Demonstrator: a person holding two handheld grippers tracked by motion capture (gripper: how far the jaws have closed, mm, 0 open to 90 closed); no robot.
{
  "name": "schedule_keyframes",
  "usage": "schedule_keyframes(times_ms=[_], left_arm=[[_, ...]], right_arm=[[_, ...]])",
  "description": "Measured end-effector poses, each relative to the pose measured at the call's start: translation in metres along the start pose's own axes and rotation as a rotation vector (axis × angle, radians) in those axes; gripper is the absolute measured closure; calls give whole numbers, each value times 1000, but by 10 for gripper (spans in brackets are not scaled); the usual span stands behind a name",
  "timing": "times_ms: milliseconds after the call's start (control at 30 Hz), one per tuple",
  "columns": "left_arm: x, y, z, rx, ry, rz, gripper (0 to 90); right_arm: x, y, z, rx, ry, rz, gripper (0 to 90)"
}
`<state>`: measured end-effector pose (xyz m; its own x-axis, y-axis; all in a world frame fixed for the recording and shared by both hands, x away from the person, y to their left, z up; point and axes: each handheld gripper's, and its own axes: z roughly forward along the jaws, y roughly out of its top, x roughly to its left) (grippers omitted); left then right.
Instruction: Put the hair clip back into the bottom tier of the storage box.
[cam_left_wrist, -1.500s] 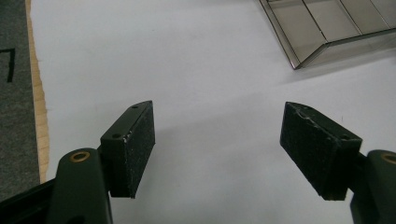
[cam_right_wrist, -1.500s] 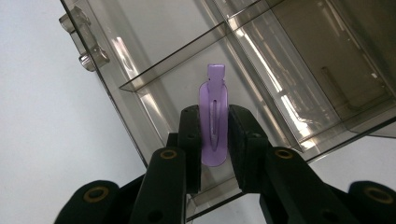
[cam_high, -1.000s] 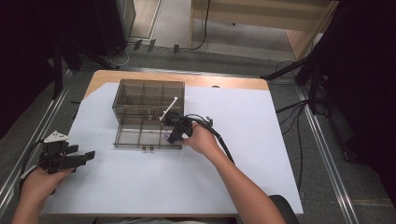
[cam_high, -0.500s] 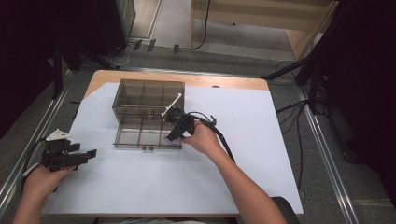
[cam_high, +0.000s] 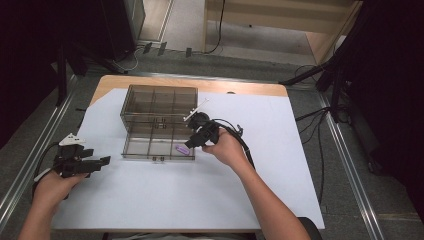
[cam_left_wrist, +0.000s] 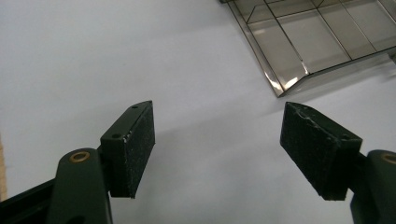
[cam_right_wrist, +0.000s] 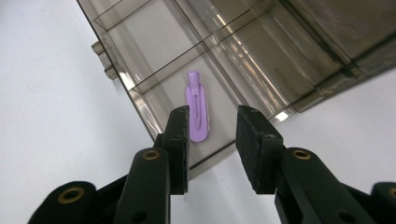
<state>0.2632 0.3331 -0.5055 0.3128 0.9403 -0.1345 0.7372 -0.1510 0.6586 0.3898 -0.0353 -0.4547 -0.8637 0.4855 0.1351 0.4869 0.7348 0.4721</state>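
Hovering with jaws now parted, the right hand-held gripper (cam_right_wrist: 212, 140) has just released the purple hair clip (cam_right_wrist: 197, 112) into the organizer lid's (cam_high: 150, 147) near-right compartment, while the left hand-held gripper (cam_left_wrist: 217, 149) idles spread over the tabletop (cam_high: 200, 200).

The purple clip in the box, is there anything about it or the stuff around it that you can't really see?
- Purple hair clip: its near end sits behind the right gripper in the right gripper view; too small for detail in the high view.
- Clear divided box: cut off by the top and right edges in the left gripper view.
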Motion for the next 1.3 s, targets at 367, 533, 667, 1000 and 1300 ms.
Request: schedule_keyframes(times_ms=[367,533,667,1000,1300], left_arm=[[-3,8,7,1,-9,8,274],[-2,11,9,-2,-12,13,274],[-3,13,10,1,-13,18,274],[-4,15,14,8,-16,22,274],[-4,16,15,9,-17,31,273]], right_arm=[[-13,-18,-20,-60,-8,53,640],[-19,-25,-27,-77,-20,70,614],[-26,-33,-33,-101,-31,93,568],[-42,-46,-42,-136,-51,135,535],[-61,-60,-52,-180,-80,177,512]])
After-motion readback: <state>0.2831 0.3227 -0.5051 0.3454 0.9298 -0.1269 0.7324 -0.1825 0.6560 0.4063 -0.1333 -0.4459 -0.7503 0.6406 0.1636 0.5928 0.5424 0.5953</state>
